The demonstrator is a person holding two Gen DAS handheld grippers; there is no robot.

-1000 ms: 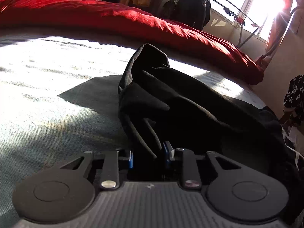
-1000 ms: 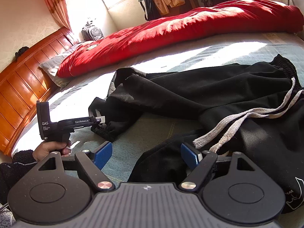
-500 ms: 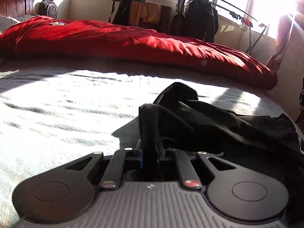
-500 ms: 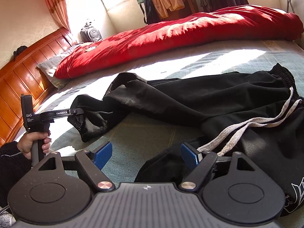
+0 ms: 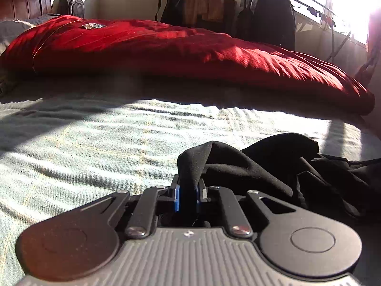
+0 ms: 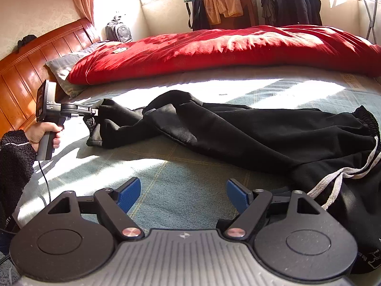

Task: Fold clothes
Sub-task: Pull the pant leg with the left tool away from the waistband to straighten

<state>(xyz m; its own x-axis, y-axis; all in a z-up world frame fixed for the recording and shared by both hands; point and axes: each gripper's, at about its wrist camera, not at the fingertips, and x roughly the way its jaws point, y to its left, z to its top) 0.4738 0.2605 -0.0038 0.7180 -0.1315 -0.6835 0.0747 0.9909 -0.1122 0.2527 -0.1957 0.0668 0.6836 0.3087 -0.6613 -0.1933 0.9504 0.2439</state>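
The left gripper (image 5: pixel 188 196) has its jaws clamped on a cuff of the black trousers (image 6: pixel 238 128), which lie stretched across the bed (image 6: pixel 190 181); the right gripper (image 6: pixel 183 194) stands wide open over bare sheet. The cloth looks soft, light and limp, so I judge cuffs and the elastic waistband (image 6: pixel 368 121) the surest holds. The left gripper's body reads "DAS".

Bed (image 6: pixel 190 186) in pale checked cover, bearing black sweatpants (image 6: pixel 250 131) before a red quilt (image 6: pixel 214 47), grey pillow (image 6: pixel 64 64) beside it.
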